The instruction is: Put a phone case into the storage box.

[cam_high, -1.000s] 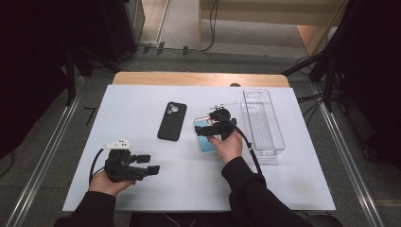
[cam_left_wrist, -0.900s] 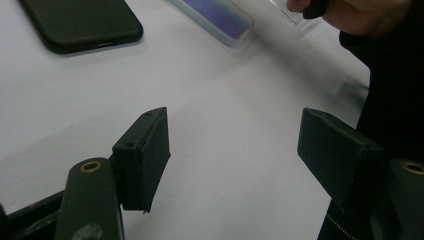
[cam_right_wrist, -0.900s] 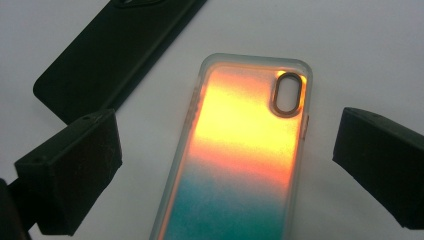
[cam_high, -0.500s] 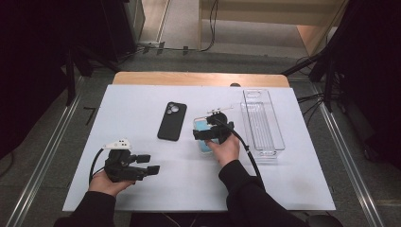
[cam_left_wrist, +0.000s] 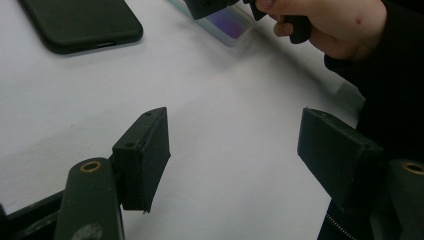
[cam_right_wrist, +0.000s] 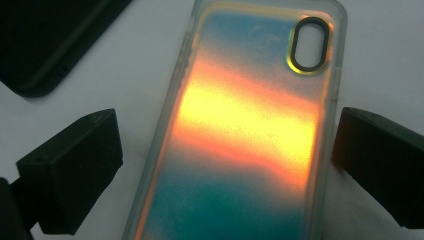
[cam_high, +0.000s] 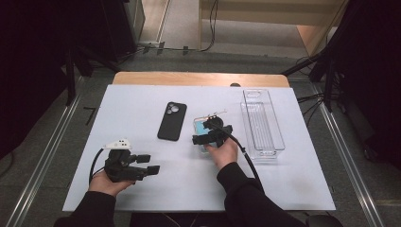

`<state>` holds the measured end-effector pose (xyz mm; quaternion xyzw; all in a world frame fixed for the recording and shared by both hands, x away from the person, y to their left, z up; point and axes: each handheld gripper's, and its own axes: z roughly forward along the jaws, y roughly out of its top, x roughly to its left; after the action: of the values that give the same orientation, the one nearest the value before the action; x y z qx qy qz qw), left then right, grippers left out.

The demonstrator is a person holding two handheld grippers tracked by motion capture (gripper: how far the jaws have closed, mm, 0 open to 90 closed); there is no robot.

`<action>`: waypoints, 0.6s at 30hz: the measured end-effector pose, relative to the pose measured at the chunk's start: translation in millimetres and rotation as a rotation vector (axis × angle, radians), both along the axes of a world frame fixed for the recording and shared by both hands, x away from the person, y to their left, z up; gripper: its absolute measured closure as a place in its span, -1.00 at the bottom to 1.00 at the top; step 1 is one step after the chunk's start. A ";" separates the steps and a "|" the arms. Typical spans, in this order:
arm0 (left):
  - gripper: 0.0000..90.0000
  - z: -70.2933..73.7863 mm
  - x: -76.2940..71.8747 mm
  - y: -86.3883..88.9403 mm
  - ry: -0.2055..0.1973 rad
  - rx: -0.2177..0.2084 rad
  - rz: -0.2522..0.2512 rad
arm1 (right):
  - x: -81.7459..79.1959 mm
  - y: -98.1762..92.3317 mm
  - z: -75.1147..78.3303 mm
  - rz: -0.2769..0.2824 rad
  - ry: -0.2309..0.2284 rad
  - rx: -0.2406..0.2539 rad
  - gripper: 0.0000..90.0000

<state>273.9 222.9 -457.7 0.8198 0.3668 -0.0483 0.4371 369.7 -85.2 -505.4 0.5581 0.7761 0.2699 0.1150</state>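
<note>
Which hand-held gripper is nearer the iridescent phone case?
Right. The right hand-held gripper sits directly over the iridescent phone case, open jaws on either side of it. The left hand-held gripper is open too, well off near the table's front-left.

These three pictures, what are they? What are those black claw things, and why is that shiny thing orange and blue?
A person sits at a white table and holds a hand tool with two black jaws in each hand. One picture looks down from above. The other two come from small cameras riding on the tools.

The left gripper rests near the table edge, jaws open, holding nothing.

The right gripper hovers over a shiny rainbow phone case. Its jaws stand on either side of the case, not squeezing it yet. It shimmers orange and blue because its surface changes colour in the light.

Also on the table are a black phone case and a clear plastic tray.
</note>
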 end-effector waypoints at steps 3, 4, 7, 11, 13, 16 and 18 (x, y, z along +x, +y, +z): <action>-0.35 0.0 0.0 -0.1 0.000 0.000 0.000 | -1.5 2.1 -1.1 -0.003 -0.015 -0.028 -1.00; -0.35 0.0 0.0 -0.2 0.000 0.000 -0.001 | -2.5 3.1 -1.2 -0.007 -0.022 -0.040 -0.96; -0.35 -0.1 0.1 -0.4 -0.001 0.002 -0.002 | -5.1 4.7 -1.8 -0.015 -0.044 -0.075 -0.87; -0.35 -0.1 0.4 -0.6 0.000 0.004 -0.003 | -5.6 5.5 -2.2 -0.012 -0.047 -0.085 -0.86; -0.35 -0.1 0.4 -0.7 0.001 0.004 -0.002 | -5.9 5.8 -2.3 -0.009 -0.048 -0.087 -0.86; -0.35 -0.1 0.5 -0.9 0.002 0.005 -0.002 | -6.0 5.8 -2.5 0.002 -0.055 -0.093 -0.85; -0.35 0.0 0.5 -0.9 0.002 0.005 -0.002 | -6.1 5.7 -2.7 0.002 -0.058 -0.095 -0.84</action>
<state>274.4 222.0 -457.7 0.8211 0.3665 -0.0485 0.4349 363.6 -79.5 -508.1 0.5434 0.7848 0.2491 0.1634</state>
